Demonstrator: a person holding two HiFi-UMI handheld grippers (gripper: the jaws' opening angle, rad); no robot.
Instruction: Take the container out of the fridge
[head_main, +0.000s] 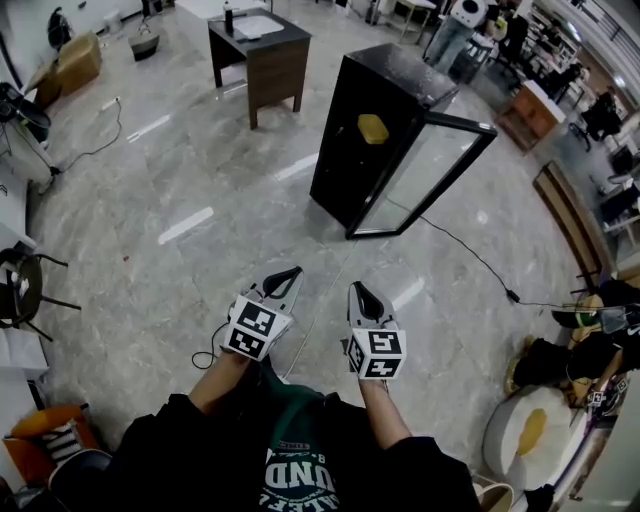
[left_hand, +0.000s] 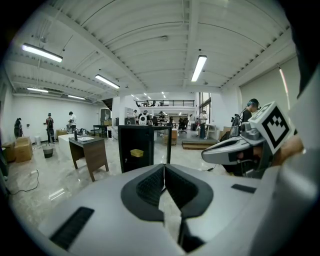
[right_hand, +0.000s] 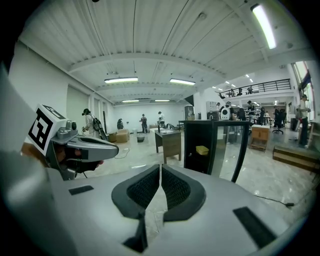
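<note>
The left gripper (head_main: 288, 276) and right gripper (head_main: 359, 293), well short of the fridge (head_main: 340, 150), have their jaws pressed together on nothing. The sound approach is past the fridge's open door (head_main: 420, 175), parting one pair before reaching the yellow container (head_main: 373, 128) on the shelf inside.

Pretty sure it's a big open lab hall: strip lights (left_hand: 199, 68), a mezzanine (left_hand: 165, 103), cable (head_main: 460, 245) across the marble floor (head_main: 200, 180).
</note>
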